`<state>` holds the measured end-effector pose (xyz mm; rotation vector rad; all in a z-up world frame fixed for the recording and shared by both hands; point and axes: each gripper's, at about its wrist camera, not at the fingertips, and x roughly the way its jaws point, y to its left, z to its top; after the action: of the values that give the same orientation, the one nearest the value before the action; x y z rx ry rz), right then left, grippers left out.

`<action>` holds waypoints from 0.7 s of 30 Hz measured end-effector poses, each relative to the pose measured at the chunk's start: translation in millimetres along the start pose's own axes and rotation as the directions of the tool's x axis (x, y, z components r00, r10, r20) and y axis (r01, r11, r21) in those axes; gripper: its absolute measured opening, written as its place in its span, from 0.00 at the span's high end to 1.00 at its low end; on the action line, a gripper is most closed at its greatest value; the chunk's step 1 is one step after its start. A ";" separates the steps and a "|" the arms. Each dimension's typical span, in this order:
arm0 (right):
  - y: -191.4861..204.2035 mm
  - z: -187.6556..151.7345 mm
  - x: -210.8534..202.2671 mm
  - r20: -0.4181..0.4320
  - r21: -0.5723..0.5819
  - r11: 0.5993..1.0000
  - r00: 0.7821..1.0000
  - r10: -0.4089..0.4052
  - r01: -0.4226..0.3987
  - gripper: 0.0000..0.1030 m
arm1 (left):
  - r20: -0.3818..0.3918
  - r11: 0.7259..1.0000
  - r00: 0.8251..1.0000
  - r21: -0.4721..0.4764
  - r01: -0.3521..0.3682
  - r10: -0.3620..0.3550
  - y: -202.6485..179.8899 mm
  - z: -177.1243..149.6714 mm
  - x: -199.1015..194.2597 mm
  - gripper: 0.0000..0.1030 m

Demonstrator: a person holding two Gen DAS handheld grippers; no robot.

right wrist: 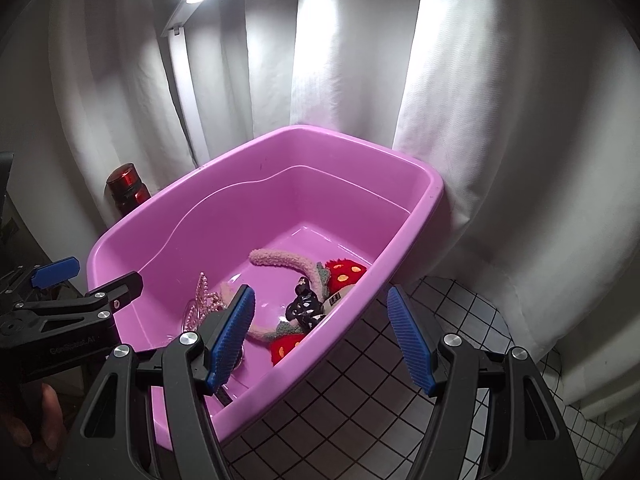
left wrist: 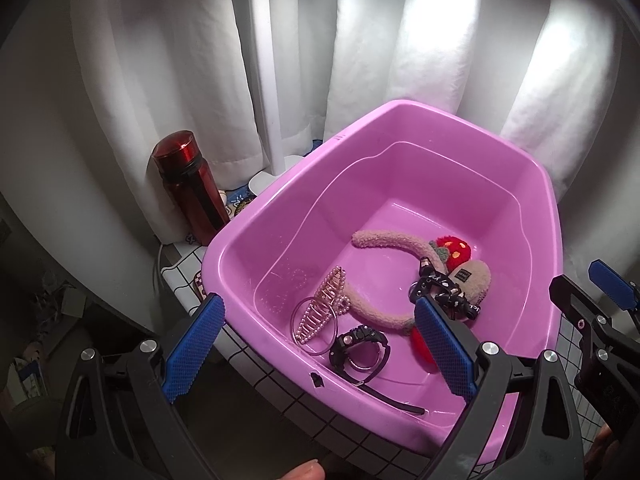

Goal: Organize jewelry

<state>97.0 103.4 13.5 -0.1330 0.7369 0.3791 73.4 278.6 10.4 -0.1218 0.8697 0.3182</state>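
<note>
A pink plastic tub (left wrist: 224, 248) (right wrist: 436, 188) holds the jewelry. Inside lie a fuzzy pink headband (left wrist: 384, 240) (right wrist: 276, 258) with red strawberries (left wrist: 456, 252), a pearl hair clip (left wrist: 324, 304) (right wrist: 204, 292), a black patterned claw clip (left wrist: 440, 288) (right wrist: 306, 304) and a black watch (left wrist: 360, 344). My left gripper (left wrist: 320, 344) (right wrist: 86, 280) hovers open over the tub's near left corner, above the watch, holding nothing. My right gripper (right wrist: 322, 338) (left wrist: 590, 290) is open and empty, straddling the tub's near right rim from above.
A red bottle (left wrist: 188, 188) (right wrist: 126, 188) stands left of the tub. A white lamp post (left wrist: 268, 80) (right wrist: 180, 60) rises behind it. White curtains close off the back. A checked tablecloth (right wrist: 360, 400) covers the table to the right of the tub.
</note>
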 end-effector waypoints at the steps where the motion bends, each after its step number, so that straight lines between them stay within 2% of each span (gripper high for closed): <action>1: -0.3 -0.4 0.2 -0.002 0.001 1.000 1.000 0.002 -0.002 0.36 | 0.000 1.000 1.000 0.001 -0.001 0.001 -0.3 -0.1 -0.4 0.09; 21: -0.3 -5.4 0.5 -0.012 -0.016 1.000 1.000 0.000 0.000 0.36 | -0.013 1.000 1.000 -0.001 0.017 -0.017 -3.6 0.5 -0.6 0.09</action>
<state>94.1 101.9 9.2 -0.1503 0.7460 0.3842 74.5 275.2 11.1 -0.1322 0.8811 0.3023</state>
